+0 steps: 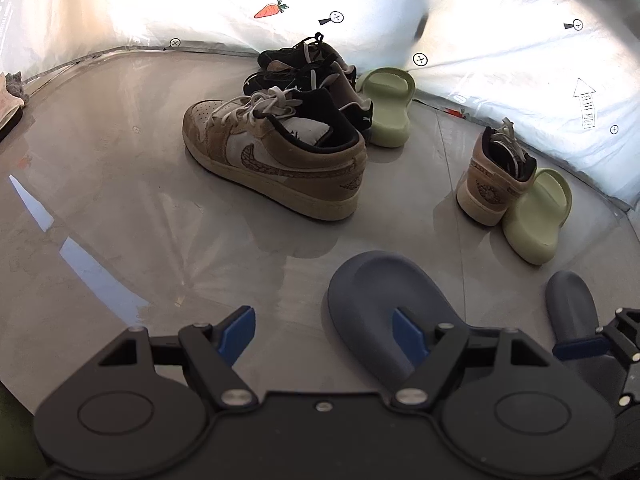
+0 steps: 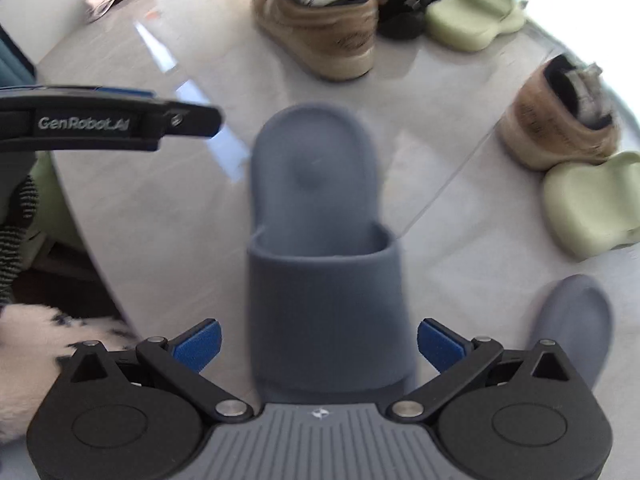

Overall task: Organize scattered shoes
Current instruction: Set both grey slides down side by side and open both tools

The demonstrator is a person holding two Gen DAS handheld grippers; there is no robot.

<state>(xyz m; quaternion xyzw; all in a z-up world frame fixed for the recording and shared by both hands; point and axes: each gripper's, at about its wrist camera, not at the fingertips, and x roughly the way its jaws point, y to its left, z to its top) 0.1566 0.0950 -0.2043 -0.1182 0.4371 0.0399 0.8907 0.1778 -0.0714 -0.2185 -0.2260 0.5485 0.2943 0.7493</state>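
Two blue-grey slippers lie on the glossy grey surface (image 1: 120, 200). One slipper (image 2: 324, 240) lies between the wide-apart pads of my right gripper (image 2: 320, 344), which do not touch it. In the left wrist view the same slipper (image 1: 380, 304) sits under the right finger of my left gripper (image 1: 323, 336), which is open and empty. The second blue-grey slipper (image 1: 572, 308) (image 2: 572, 320) lies to the right. Further off are a tan sneaker (image 1: 276, 152), two black sneakers (image 1: 308, 68) and a green slipper (image 1: 388, 108). At the right, another tan sneaker (image 1: 496, 176) stands against a second green slipper (image 1: 536, 220).
A white printed sheet (image 1: 520, 80) rises behind the shoes at the back and right. A pinkish object (image 1: 8, 100) lies at the far left edge. A fuzzy spotted sleeve (image 2: 36, 344) shows low on the left in the right wrist view.
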